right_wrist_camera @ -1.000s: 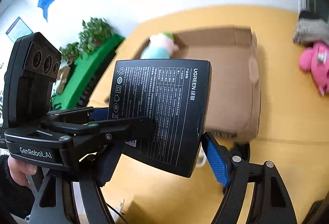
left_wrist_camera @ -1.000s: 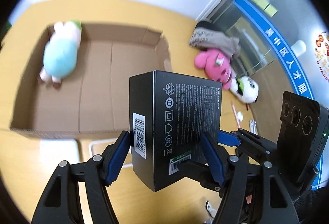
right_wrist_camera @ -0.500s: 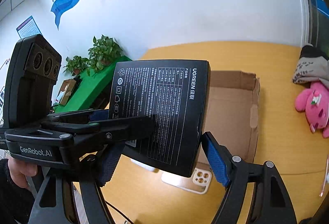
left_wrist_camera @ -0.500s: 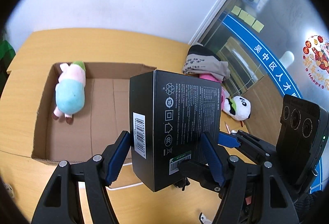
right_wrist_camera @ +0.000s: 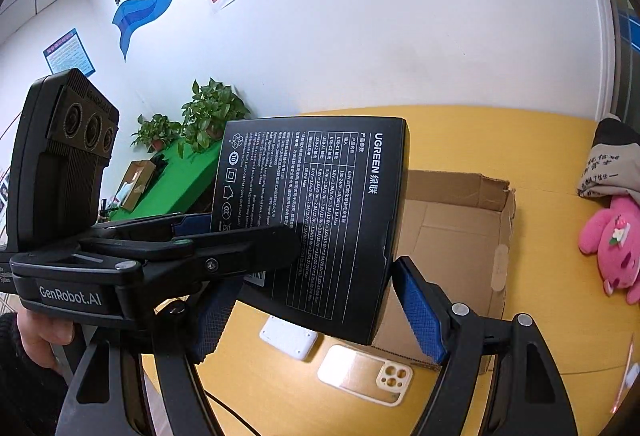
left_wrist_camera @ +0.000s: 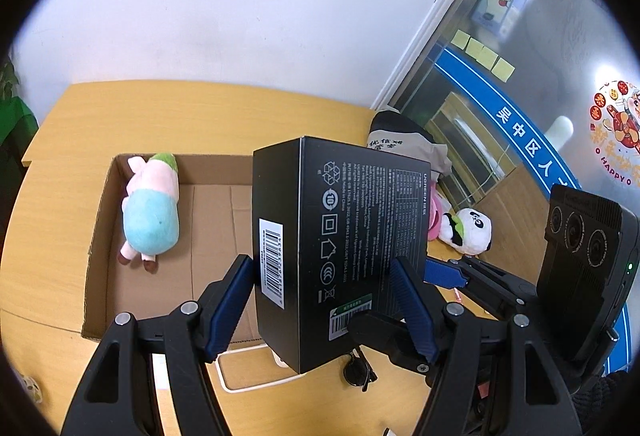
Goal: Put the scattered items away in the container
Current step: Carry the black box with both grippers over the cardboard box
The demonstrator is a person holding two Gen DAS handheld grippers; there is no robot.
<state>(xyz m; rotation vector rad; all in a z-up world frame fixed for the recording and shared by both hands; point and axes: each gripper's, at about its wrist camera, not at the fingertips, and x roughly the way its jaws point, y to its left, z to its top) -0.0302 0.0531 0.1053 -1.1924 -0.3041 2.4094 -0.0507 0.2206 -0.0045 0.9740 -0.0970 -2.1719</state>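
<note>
Black box (left_wrist_camera: 352,236) is the thing in hand, and the step is the carry to the cardboard box (left_wrist_camera: 98,220), as I judge it.

Left view: the left gripper (left_wrist_camera: 320,266) pinches the black box near its lower end, one blue pad on the side with the barcode and the other on the opposite side. The black box stands almost upright in the air, above the near edge of the table (left_wrist_camera: 60,139) and in front of the near wall of the cardboard box. Inside the cardboard box, a plush pig (left_wrist_camera: 150,220) lies along the left wall; the middle and the right part of the floor are bare. Sunglasses (left_wrist_camera: 356,372) and a white cable (left_wrist_camera: 248,388) lie on the table under the load. A toy panda (left_wrist_camera: 468,232) lies toward the right edge.

Right view: the right gripper (right_wrist_camera: 316,284) has its pads on the two sides of the same black box; the right pad lies against the edge, the left pad is mostly hidden, so I take it as a pinch too. A phone case (right_wrist_camera: 364,372) and a white pad (right_wrist_camera: 288,336) lie below, just before the near wall. A pink plush (right_wrist_camera: 616,248) lies well apart to the right.

The next move, I think, calls for both hands going forward together over the near wall, then down onto the bare floor, away from the pig. The torn right wall is the edge to watch.
</note>
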